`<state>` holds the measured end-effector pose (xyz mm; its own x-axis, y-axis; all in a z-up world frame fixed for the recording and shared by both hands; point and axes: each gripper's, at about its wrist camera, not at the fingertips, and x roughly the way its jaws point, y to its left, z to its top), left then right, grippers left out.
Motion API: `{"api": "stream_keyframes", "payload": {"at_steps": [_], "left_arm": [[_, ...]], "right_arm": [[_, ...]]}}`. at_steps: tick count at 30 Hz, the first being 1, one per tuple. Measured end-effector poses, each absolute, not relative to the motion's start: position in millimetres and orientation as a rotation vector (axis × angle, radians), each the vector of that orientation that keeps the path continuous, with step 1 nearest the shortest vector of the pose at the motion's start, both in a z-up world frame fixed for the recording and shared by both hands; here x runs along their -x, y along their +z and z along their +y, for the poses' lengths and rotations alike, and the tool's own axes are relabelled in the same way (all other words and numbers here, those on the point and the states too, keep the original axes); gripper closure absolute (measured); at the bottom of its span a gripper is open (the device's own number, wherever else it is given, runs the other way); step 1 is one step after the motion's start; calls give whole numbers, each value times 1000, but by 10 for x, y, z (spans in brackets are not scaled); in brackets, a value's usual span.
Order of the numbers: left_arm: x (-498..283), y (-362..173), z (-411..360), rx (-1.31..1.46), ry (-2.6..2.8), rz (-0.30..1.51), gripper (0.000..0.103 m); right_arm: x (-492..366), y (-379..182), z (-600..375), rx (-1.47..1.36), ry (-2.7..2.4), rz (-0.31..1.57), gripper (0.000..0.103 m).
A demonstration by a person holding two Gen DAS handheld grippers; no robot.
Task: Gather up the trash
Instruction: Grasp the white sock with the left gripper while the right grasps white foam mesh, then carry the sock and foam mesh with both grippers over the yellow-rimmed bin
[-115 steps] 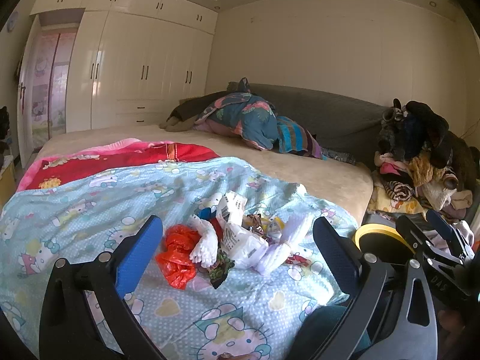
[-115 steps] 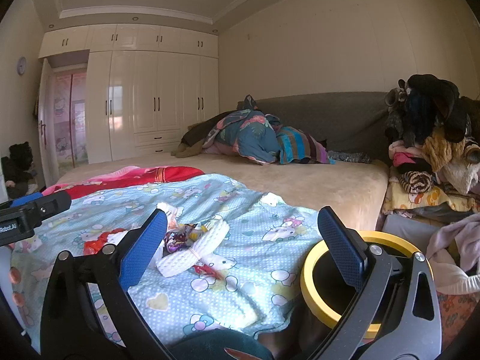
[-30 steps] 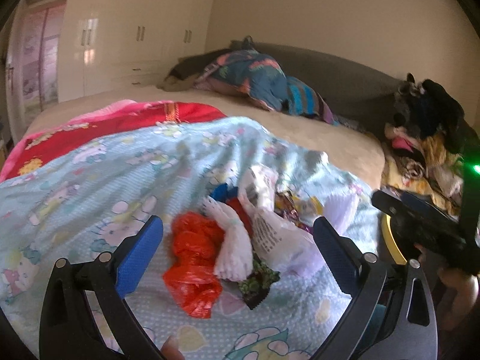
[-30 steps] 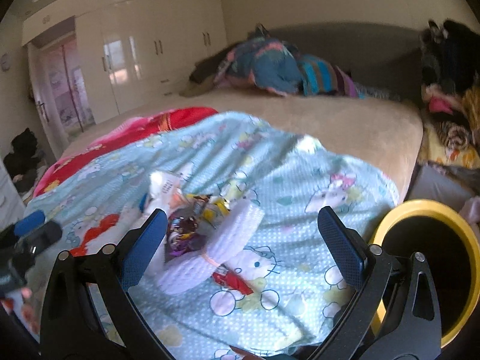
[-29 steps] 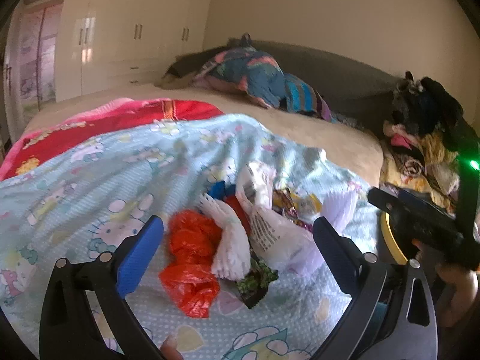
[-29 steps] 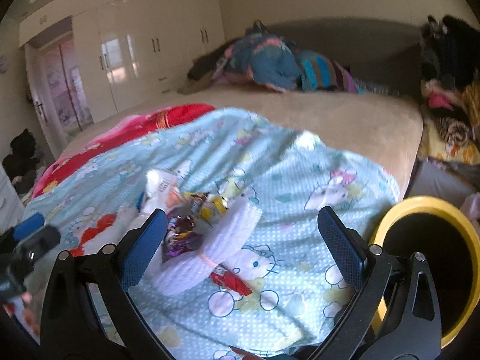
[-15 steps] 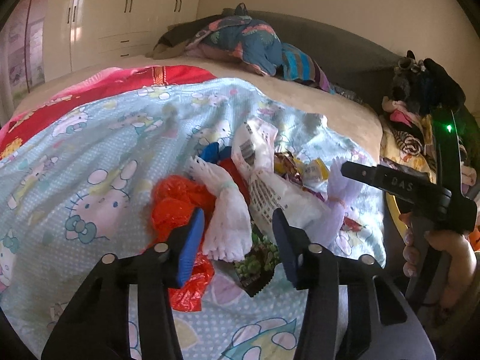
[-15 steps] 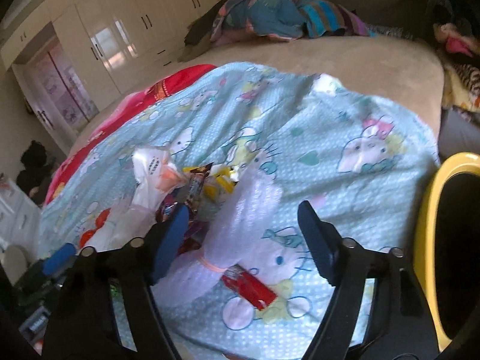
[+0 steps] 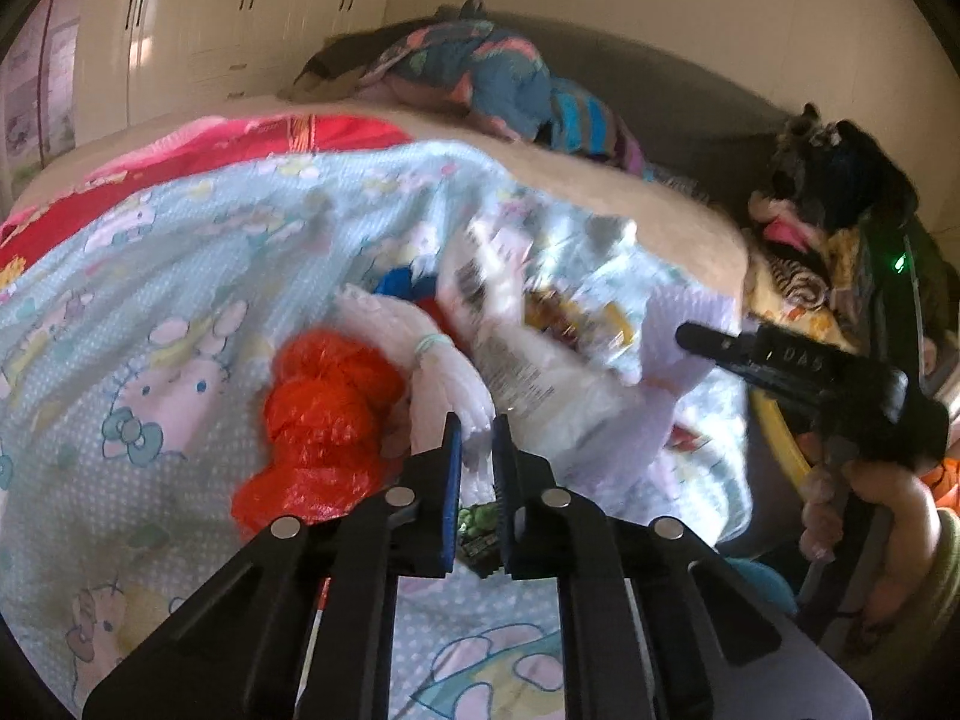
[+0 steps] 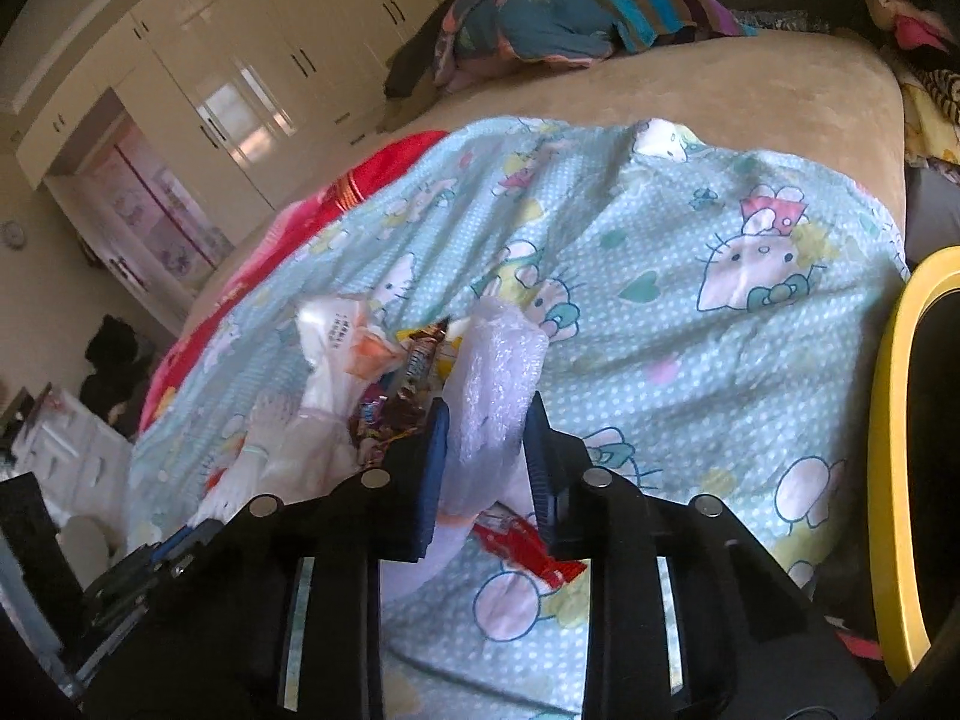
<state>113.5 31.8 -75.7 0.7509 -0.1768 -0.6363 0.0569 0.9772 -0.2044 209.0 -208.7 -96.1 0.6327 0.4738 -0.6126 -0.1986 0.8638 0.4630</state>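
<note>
Left gripper (image 9: pixel 477 438) closing on white foam netting (image 9: pixel 447 381), crumpled red plastic bag (image 9: pixel 321 420) just beside, printed white wrapper (image 9: pixel 528 360) behind, pale blue cartoon blanket (image 9: pixel 150 300) beneath, right gripper (image 9: pixel 786 360) at right edge.

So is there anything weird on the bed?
Yes: a heap of trash sits on the cartoon-cat blanket, where litter doesn't belong: a crumpled red plastic bag, white foam wraps and candy wrappers.

Warm daylight glares off the wardrobe doors (image 10: pixel 252 102) at upper left. Motion blur smears the left view's centre. Fisheye corners go black.
</note>
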Motion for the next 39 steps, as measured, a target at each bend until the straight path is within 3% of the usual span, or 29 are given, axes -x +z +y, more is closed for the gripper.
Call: {"api": "stream_keyframes", "payload": {"at_steps": [12, 39], "left_arm": [[-896, -159, 247, 197, -169, 541, 94], [-828, 5, -819, 80, -370, 546, 94]], "right_arm": [[-1765, -464, -2407, -399, 394, 631, 86], [-1331, -177, -3478, -436, 159, 490, 86]]}}
